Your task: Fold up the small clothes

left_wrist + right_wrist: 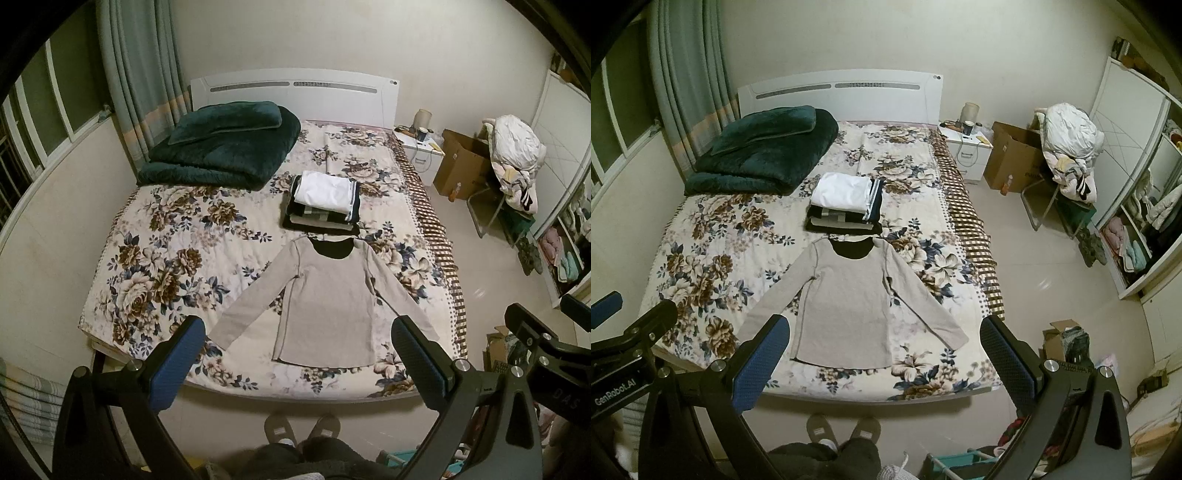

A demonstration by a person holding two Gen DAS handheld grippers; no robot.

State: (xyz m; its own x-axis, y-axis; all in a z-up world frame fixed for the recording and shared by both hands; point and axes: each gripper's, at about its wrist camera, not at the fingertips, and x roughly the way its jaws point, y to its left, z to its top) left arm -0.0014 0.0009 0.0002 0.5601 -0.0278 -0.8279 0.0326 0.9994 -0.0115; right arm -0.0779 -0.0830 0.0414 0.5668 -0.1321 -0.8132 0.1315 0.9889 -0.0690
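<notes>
Grey long-sleeved top laid flat on the bed, both grippers held wide open above the foot of it, gripping nothing.

The top [325, 306] lies spread face-up on the floral bedspread [155, 258], its long axis running straight away from the person: hem nearest the foot of the bed, dark neckline touching the stack of folded clothes [323, 201] further up. The sleeves splay out and down to either side, so each cuff ends near the hem corner on its own side. The left gripper [295, 334] and right gripper [884, 332] hover side by side, well short of the cloth and roughly centred on it. By my reckoning the left sleeve falls to the left gripper and the right sleeve to the right; neither looks clearly nearer.
</notes>
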